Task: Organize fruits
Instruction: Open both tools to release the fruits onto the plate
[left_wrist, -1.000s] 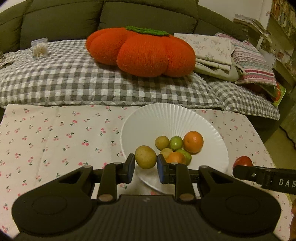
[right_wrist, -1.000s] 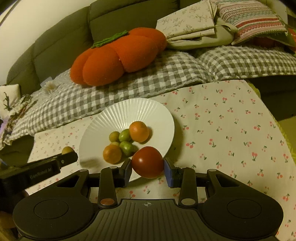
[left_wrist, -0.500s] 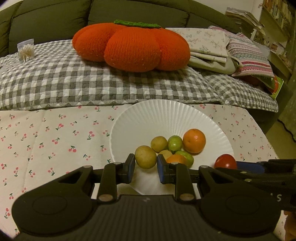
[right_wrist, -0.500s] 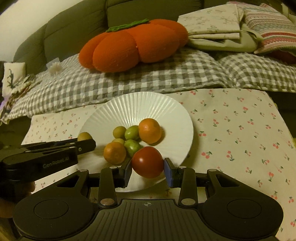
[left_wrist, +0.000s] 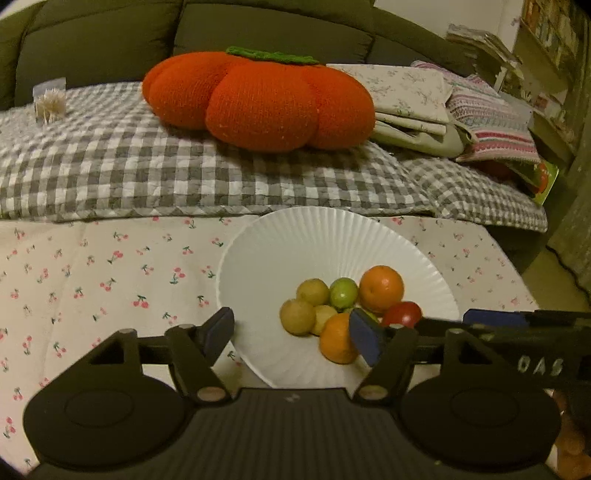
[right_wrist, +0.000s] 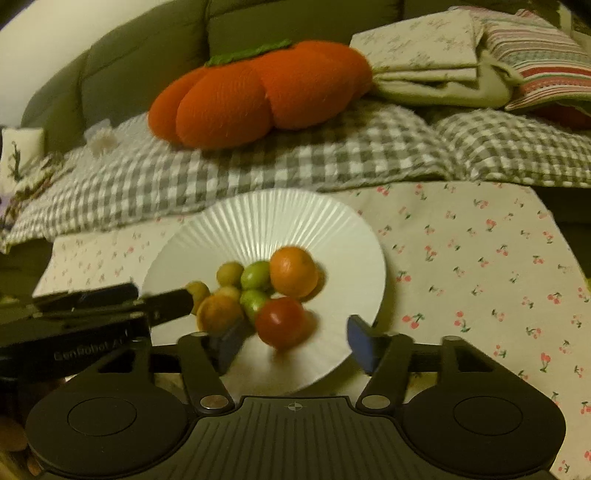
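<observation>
A white ribbed plate (left_wrist: 325, 240) (right_wrist: 280, 218) on the cherry-print tablecloth holds several fruits. A yellow-brown fruit (left_wrist: 297, 316) lies at the pile's left, free of my left gripper (left_wrist: 293, 336), which is open over the plate's near rim. A red tomato (right_wrist: 281, 322) (left_wrist: 402, 313) lies on the plate's near side between the open jaws of my right gripper (right_wrist: 291, 344). Two oranges (left_wrist: 381, 288) (left_wrist: 338, 341) and green fruits (left_wrist: 343, 292) make up the pile. The right gripper enters the left wrist view (left_wrist: 495, 317) from the right.
The cherry-print tablecloth (left_wrist: 110, 273) (right_wrist: 480, 266) covers the table. Behind it a sofa carries a grey checked blanket (left_wrist: 147, 166), an orange pumpkin cushion (left_wrist: 258, 99) and folded linens (left_wrist: 413, 99). A shelf (left_wrist: 546, 55) stands at the far right.
Both grippers have opened. The yellow-brown fruit and the red tomato have left the jaws and now lie on the plate with the other fruits.
</observation>
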